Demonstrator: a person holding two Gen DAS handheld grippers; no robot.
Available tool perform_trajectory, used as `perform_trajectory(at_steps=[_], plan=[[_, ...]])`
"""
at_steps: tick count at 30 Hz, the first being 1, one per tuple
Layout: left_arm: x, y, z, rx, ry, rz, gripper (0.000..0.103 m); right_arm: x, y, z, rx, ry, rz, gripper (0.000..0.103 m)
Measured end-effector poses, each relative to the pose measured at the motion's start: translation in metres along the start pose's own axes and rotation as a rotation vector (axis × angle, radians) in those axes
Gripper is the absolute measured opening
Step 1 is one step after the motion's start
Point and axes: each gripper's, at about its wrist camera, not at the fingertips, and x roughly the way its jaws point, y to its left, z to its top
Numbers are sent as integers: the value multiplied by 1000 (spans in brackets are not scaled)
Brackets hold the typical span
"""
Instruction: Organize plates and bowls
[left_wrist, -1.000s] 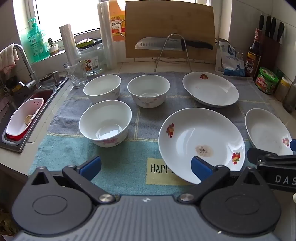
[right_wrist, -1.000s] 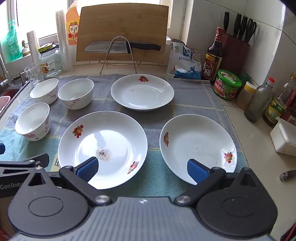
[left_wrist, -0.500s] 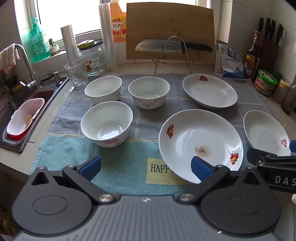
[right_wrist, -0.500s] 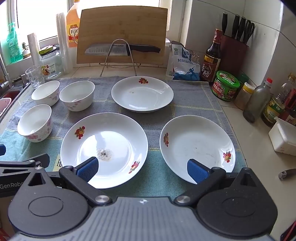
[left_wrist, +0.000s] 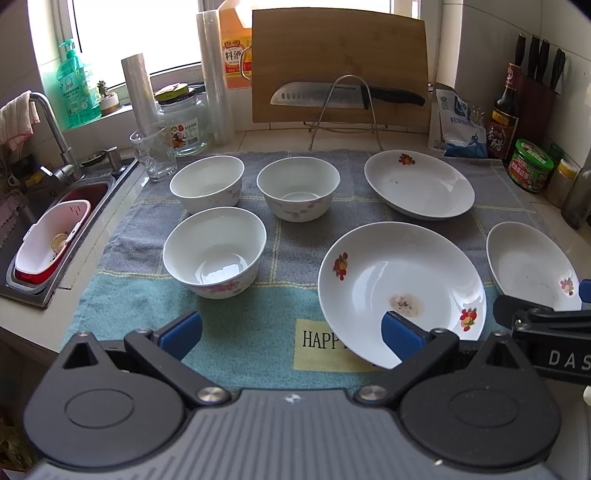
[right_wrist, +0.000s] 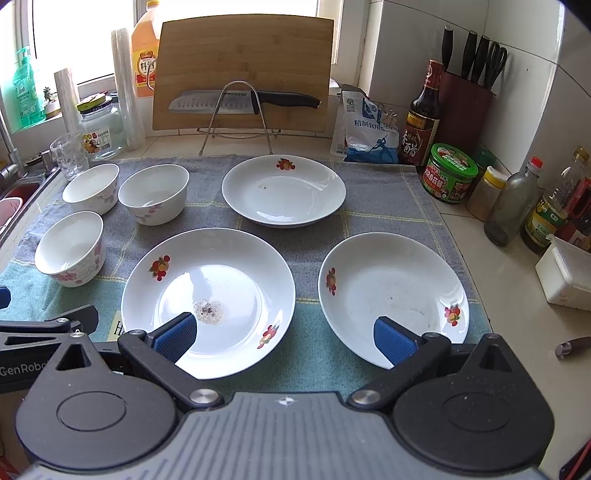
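Both grippers, left (left_wrist: 291, 330) and right (right_wrist: 282, 334), gape wide, holding nothing. Three bowls (left_wrist: 214, 256) sit left of the soiled plate (right_wrist: 208, 301); two plates (right_wrist: 393, 293) lie right and behind. Glazed rims could slip from a shallow pinch and chip.

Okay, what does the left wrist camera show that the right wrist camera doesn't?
Only the left wrist view shows the sink, holding a pink-and-white basket, and the tap. Only the right wrist view shows the glass bottles and the white lidded box at the counter's right end. Both show three bowls, three plates, the towel, the cutting board and the knife.
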Motion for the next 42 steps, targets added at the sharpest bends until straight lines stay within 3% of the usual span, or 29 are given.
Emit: perform_trajectory(at_steps=[42], plan=[[0,6,3,0,-3,-2,102,-1,1,1,-2,-4,-2,103]])
